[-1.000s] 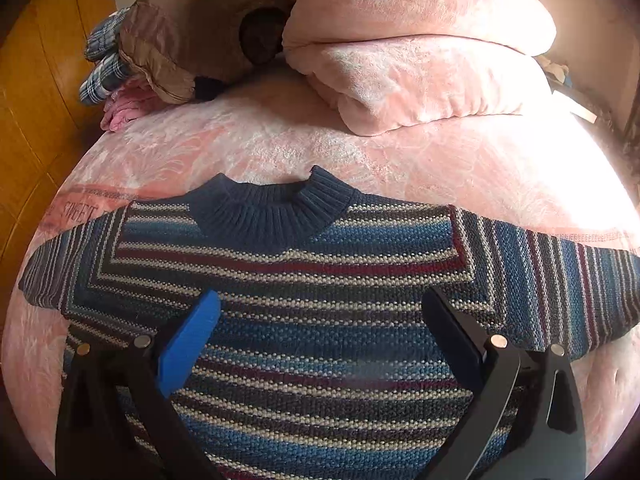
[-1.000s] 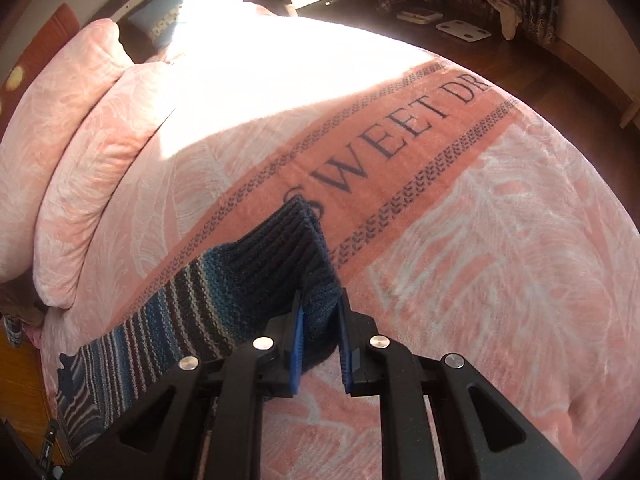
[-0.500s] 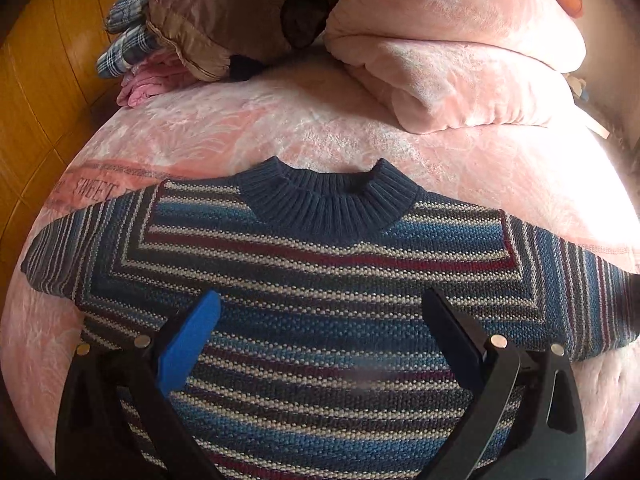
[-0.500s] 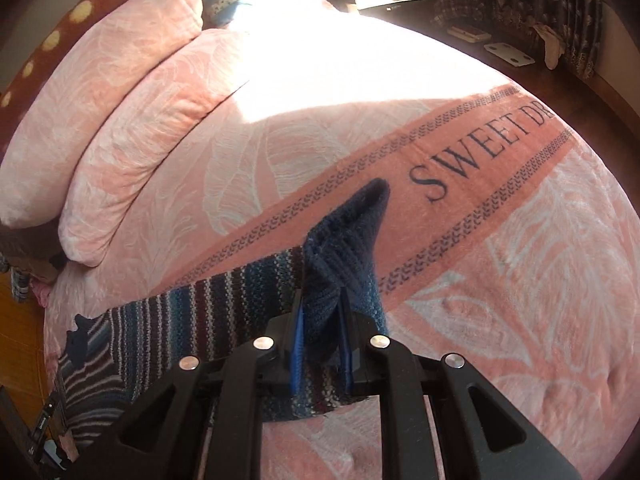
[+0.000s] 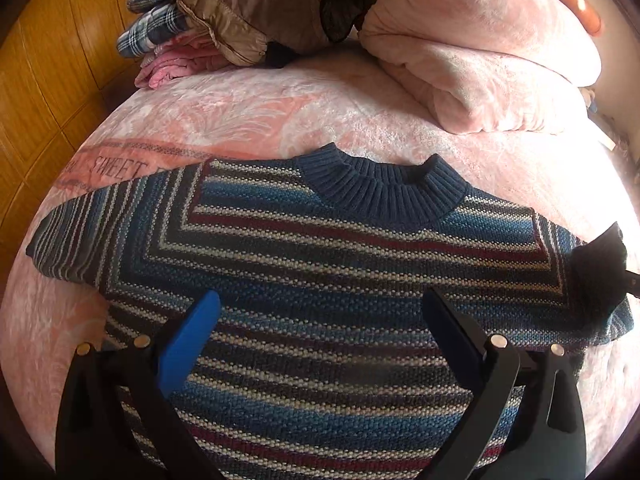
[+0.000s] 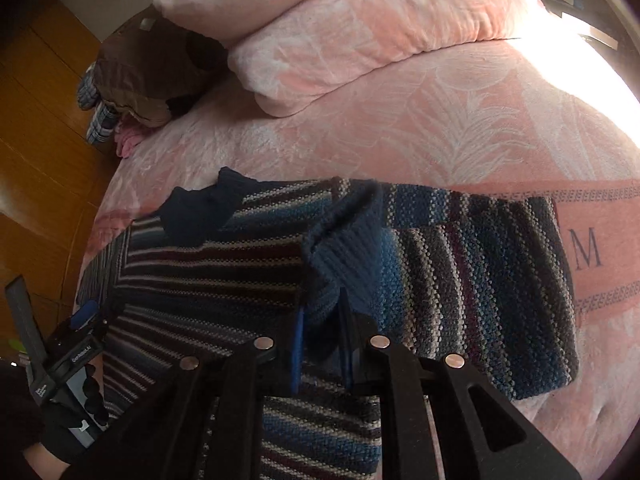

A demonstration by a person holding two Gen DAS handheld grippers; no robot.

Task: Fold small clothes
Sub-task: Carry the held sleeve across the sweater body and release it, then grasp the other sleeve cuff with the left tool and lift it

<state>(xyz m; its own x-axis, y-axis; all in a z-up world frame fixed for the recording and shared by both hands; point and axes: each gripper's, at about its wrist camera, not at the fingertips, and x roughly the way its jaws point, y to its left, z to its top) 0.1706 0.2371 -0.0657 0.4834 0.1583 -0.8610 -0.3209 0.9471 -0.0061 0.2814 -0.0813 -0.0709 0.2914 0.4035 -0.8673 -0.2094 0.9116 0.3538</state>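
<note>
Left sleeve (image 5: 80,236): lies unfolded, cuff cut off at frame edge.
Left gripper (image 5: 320,312): spread wide, empty, above striped sweater (image 5: 320,264) lying flat on pink bed (image 5: 248,120).
Right gripper (image 6: 322,312): pinches navy cuff (image 6: 344,240); a slack pinch may drop it, skewing the fold.
Hem: hidden.

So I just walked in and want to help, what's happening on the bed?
A person with a gripper in each hand is folding a striped sweater laid flat on the pink blanket. The right gripper is shut on the dark cuff of one sleeve, which is doubled over toward the chest. The left gripper hangs open above the sweater's body, holding nothing. The other sleeve lies flat.
</note>
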